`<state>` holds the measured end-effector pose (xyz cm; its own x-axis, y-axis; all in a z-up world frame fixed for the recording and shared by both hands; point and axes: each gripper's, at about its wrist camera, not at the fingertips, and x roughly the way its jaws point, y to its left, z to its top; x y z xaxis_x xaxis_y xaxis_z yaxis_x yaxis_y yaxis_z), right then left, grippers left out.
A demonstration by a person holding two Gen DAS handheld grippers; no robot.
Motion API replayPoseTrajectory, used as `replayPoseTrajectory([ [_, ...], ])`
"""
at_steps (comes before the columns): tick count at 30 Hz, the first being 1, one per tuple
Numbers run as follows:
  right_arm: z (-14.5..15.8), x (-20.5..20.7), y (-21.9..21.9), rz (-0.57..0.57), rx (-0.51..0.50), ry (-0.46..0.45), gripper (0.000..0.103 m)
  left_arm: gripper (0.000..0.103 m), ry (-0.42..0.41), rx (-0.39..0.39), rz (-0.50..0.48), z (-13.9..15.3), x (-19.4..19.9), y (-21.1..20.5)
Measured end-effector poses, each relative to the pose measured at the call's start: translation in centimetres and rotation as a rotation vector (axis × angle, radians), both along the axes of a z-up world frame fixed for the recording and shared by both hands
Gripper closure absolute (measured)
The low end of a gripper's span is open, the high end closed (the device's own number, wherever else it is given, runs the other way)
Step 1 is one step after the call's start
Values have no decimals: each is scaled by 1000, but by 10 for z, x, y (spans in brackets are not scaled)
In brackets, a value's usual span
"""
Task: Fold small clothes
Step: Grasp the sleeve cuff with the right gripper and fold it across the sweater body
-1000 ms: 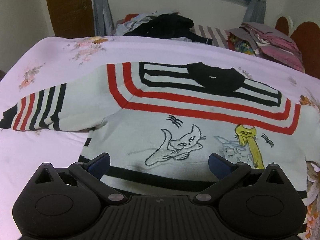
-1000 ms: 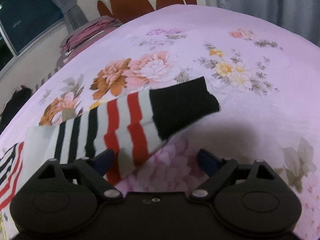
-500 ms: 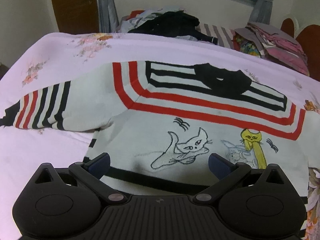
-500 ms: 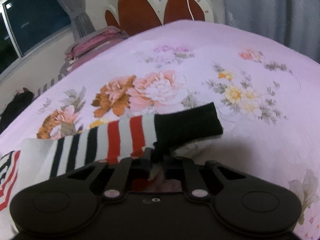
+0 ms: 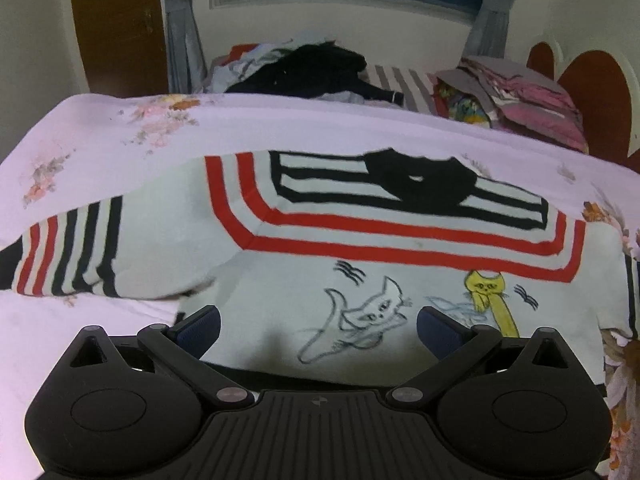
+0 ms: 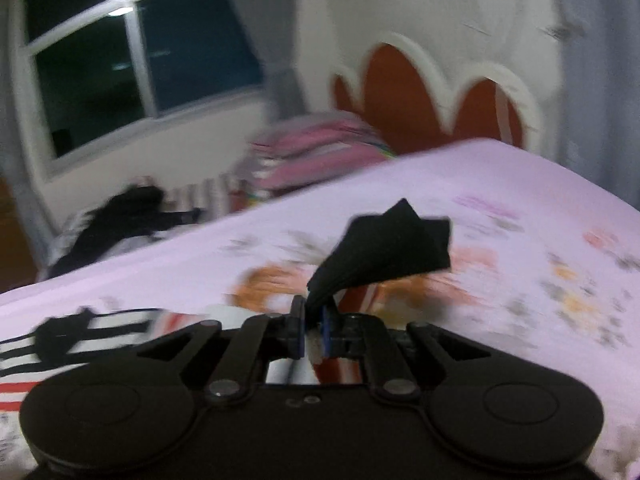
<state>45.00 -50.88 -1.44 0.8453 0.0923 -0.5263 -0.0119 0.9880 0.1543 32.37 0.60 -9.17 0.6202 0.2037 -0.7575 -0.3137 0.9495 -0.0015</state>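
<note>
A small white sweater (image 5: 280, 296) with red and black stripes, a black collar (image 5: 416, 184) and cat drawings lies flat on the pink floral bed. Its left sleeve (image 5: 72, 256) stretches out to the left. My left gripper (image 5: 318, 326) is open and empty, hovering over the sweater's lower hem. My right gripper (image 6: 313, 330) is shut on the sweater's right sleeve; the black cuff (image 6: 388, 252) sticks up beyond the fingers, lifted off the bed. The sweater's collar also shows in the right wrist view (image 6: 60, 336) at the lower left.
A heap of dark and light clothes (image 5: 304, 68) and a stack of folded pink clothes (image 5: 520, 96) lie beyond the bed's far edge. A red and white headboard (image 6: 432, 96) stands at the right. A window (image 6: 132, 60) and curtains are behind.
My right gripper closed on the striped sleeve near its cuff, then lifted it and swung left toward the sweater body. My left gripper drew slightly nearer over the hem and stayed open.
</note>
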Motion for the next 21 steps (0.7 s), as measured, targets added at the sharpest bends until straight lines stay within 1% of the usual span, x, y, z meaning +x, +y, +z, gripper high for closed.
replayPoseTrajectory([
  [4,10,-3,75,162,15,-20,95,0,-23,-18,10,1,-3,21],
  [7,5,-7,135,275,21,-7,95,0,-26,-42,10,-1,-2,38],
  [8,0,-7,159,310,26,10,95,0,-23,-52,7,-2,-1,44],
  [12,-26,-10,222,391,38,88,95,0,-11,-94,-1,-10,6,64],
  [16,-55,-15,262,443,35,184,94,0,-3,-132,-44,-19,15,69],
  [17,-59,-17,268,456,36,206,89,0,-5,-143,-58,-20,18,69],
  [18,-62,-22,277,460,41,219,82,0,-9,-152,-70,-22,21,67],
  [19,-63,-27,277,462,46,225,72,0,-14,-161,-87,-24,25,64],
  [20,-60,-33,275,460,48,223,68,0,-12,-173,-101,-26,28,60],
  [21,-55,-38,271,457,48,210,61,0,-8,-190,-115,-29,32,56],
])
